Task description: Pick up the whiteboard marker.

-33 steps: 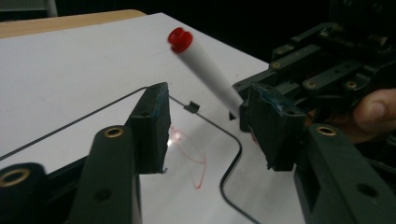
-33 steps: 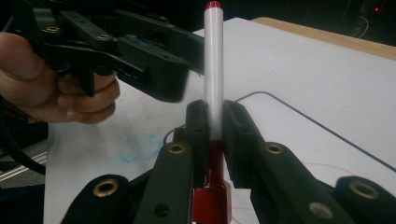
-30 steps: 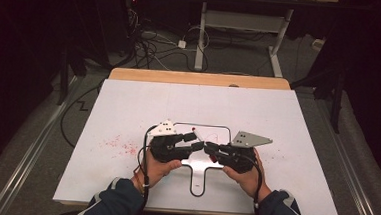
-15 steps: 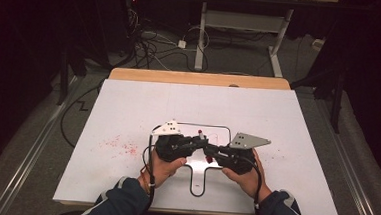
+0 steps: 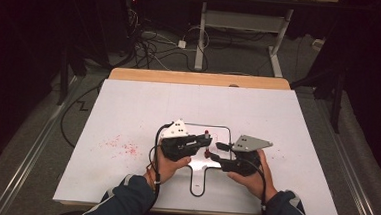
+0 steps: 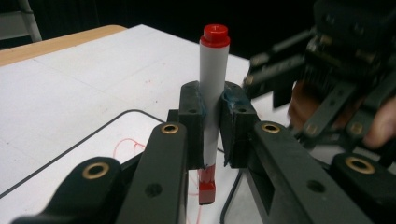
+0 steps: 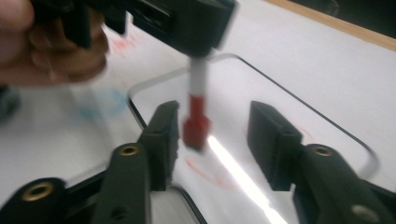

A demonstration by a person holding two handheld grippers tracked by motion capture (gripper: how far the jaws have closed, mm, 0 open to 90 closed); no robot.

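Two grippers met over the near middle of the white surface (image 5: 128, 108), above a small glossy whiteboard with a black rim and a handle-like tab (image 5: 197, 180) pointing toward the person. The left gripper (image 6: 213, 126) was clamped on a slim white marker with a red cap and a red end plug (image 6: 212, 74), holding it upright by its barrel, capped end down just above the board. The right gripper (image 7: 212, 140) stood spread wide, its jaws flanking the red cap (image 7: 196, 126) without touching it. Judged from its look, the marker was light, stiff and smooth plastic, liable to slip or twist if squeezed off-centre; the cap seemed the place for the right gripper to pinch, squarely across its flat sides, while the barrel grip resisted the pull. Faint red scribbles (image 7: 205, 168) marked the board beneath, and a scatter of red specks (image 5: 121, 146) lay to the left. Nothing else crowded the surface; only the left gripper's body hung close above the cap.
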